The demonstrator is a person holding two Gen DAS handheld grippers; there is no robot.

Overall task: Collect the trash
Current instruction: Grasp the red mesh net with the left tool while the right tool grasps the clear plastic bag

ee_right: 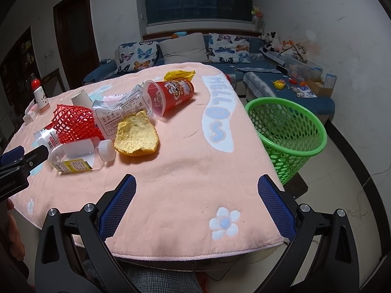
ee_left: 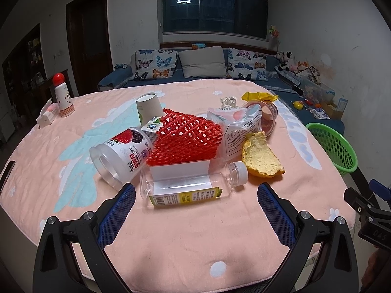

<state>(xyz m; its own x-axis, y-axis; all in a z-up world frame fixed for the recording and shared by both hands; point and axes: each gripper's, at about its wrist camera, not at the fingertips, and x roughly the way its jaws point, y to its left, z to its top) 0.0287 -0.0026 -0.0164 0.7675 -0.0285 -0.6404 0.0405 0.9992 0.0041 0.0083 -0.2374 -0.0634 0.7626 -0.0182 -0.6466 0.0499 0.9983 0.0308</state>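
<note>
Left tool spread wide, nothing held, hovering over the bench just in front of the clear plastic bottle, which lies on its side with white cap toward the orange peel. Landmark: red foam fruit net, middle of the trash pile. Bottle touches the net's near edge. Yogurt jar lies tipped on the net's left, mouth facing the camera. Paper cup behind the net, left. White plastic wrapper against the net's right side, peel just in front of that wrapper. Red snack cup lies on its side beyond the wrapper, yellow wrapper behind it. Crumpled paper ball behind the net, right. Right tool also spread wide, empty, over bare pink cloth well right of the net. Green basket stands on the floor off the bench's right edge, far from the net. Red-capped bottle upright far left of the net.
</note>
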